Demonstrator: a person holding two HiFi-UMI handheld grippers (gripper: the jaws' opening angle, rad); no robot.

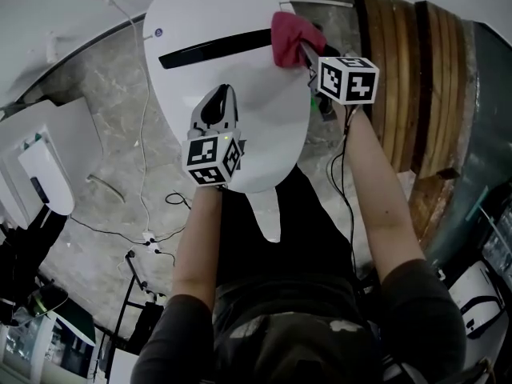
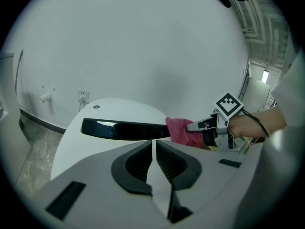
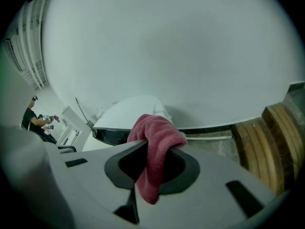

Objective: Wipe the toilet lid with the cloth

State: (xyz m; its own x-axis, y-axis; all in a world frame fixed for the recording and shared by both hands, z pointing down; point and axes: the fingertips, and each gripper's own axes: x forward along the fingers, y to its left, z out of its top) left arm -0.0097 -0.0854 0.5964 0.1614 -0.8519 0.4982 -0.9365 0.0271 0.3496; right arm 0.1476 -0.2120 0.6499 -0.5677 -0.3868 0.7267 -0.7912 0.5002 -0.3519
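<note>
Much of the toilet lid (image 1: 264,126) wiped yet? (onlooker)

Hard to claim any of it. I can't make out a streak or damp patch anywhere on the white surface, so I can't say what has been covered. (me)

Where's the cloth (image 1: 293,37), then? (onlooker)

Bunched in my right gripper (image 1: 308,54), whose jaws are clamped on it. A fold sticks up between them and a tail trails back toward my hand. It sits at the lid's far right edge, just past the end of the dark band (image 1: 214,48) that crosses the lid. I can't tell from any view whether it presses on the plastic or hovers just over it. (me)

And your other hand? (onlooker)

My left gripper (image 1: 218,101) hangs over the middle of the lid, jaws together and nothing between them. It's doing no wiping, and I'd say it's only along for the ride. (me)

So what's left? (onlooker)

By my reckoning, nearly everything: the broad middle, the near end toward me and the left side. The cloth is at a sensible starting corner, so I'd judge this the opening of a pass, not the finish. The lid is down, which is the one thing already in order. (me)
</note>
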